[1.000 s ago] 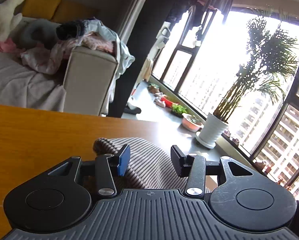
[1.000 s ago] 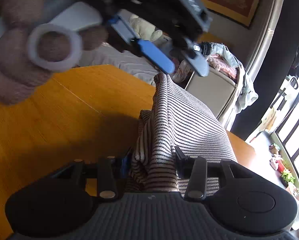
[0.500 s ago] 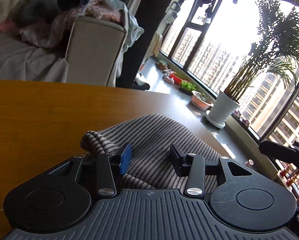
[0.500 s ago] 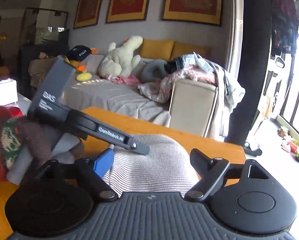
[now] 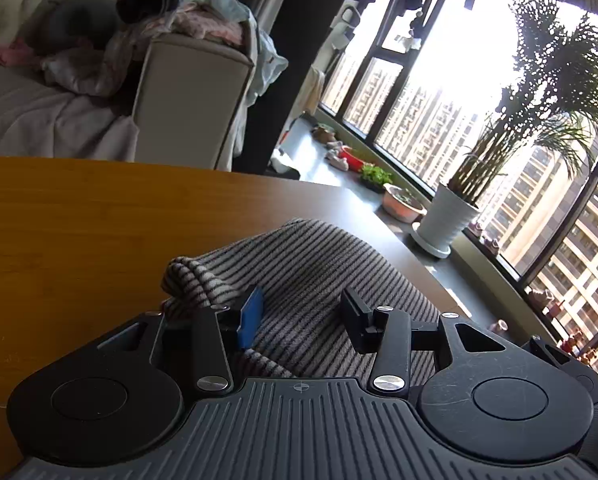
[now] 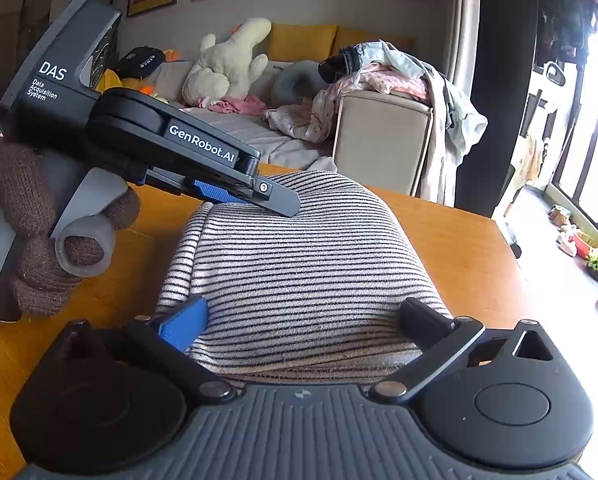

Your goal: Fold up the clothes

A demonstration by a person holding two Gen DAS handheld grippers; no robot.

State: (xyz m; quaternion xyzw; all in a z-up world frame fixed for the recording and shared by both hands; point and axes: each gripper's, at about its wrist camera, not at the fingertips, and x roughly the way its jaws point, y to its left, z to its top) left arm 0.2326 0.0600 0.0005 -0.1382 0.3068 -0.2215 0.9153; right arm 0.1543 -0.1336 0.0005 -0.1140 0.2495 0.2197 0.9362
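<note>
I see a striped knit top (image 6: 299,264), soft ribbed cloth, matt. Under it the table (image 6: 459,232) is orange wood w/ fine grain, smooth, slight sheen. Right gripper (image 6: 303,320): matt black plastic body, ribbed grey deck, shiny metal screws, blue textured pad. My hand (image 6: 39,240) wears a fuzzy brown knit glove. Sofa (image 5: 187,96) looks like matt beige fabric.
</note>
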